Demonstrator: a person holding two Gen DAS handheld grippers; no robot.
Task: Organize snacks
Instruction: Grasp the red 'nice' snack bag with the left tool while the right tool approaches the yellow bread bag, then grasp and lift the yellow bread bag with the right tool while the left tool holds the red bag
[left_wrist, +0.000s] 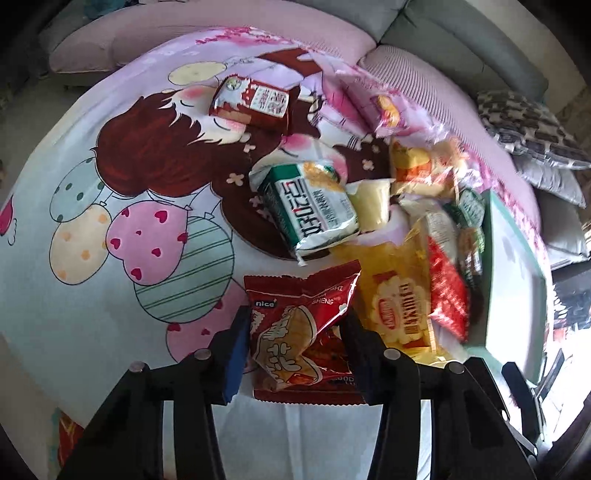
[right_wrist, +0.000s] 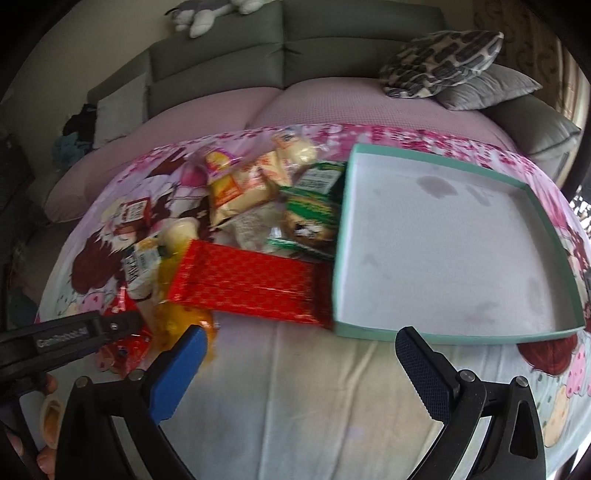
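Left gripper (left_wrist: 295, 343): jaws clamped on the red popcorn packet (left_wrist: 295, 332), at the snack pile's 7 o'clock edge on the cartoon-print cloth (left_wrist: 92, 295). Right gripper (right_wrist: 301, 354): jaws wide apart, empty, above bare cloth. Teal-rimmed tray (right_wrist: 554, 229) lies at the pile's 3 o'clock, touching the red patterned packet (right_wrist: 251, 280).

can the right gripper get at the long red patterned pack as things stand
Probably yes. The right gripper is open and empty, and the long red patterned pack lies just ahead of it, on top, beside the teal box. Only bare cloth lies between.
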